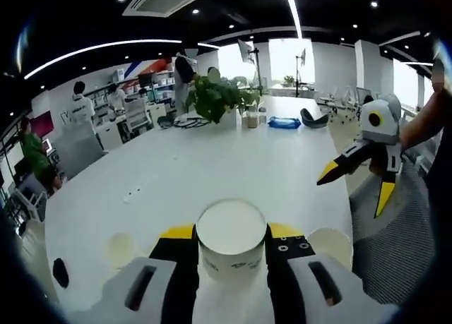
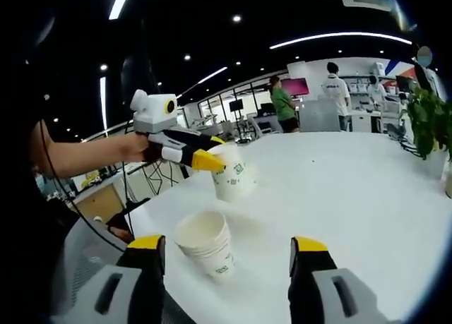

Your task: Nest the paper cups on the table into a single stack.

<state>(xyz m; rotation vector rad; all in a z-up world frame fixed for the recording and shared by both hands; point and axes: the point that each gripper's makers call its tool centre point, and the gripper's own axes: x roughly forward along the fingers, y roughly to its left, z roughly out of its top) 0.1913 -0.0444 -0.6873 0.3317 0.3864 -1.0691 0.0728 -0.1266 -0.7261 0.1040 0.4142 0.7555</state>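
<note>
My left gripper (image 1: 229, 234) is shut on a white paper cup (image 1: 231, 225), held upright above the white table (image 1: 212, 162). In the right gripper view this cup (image 2: 231, 174) hangs in the left gripper (image 2: 214, 162), which reaches in from the left. A short stack of nested paper cups (image 2: 206, 250) stands near the table edge, ahead of my open right gripper (image 2: 227, 245) and between its jaws' lines. In the left gripper view, the stack (image 1: 330, 245) is low on the right and another single cup (image 1: 121, 248) stands low on the left. The right gripper (image 1: 355, 188) hovers open off the table's right side.
A potted plant (image 1: 220, 97) and small bottles stand at the table's far end beside a blue item (image 1: 284, 123). A small dark object (image 1: 60, 272) lies near the left edge. A grey mesh chair (image 1: 395, 246) sits by the right edge. People stand at desks in the background.
</note>
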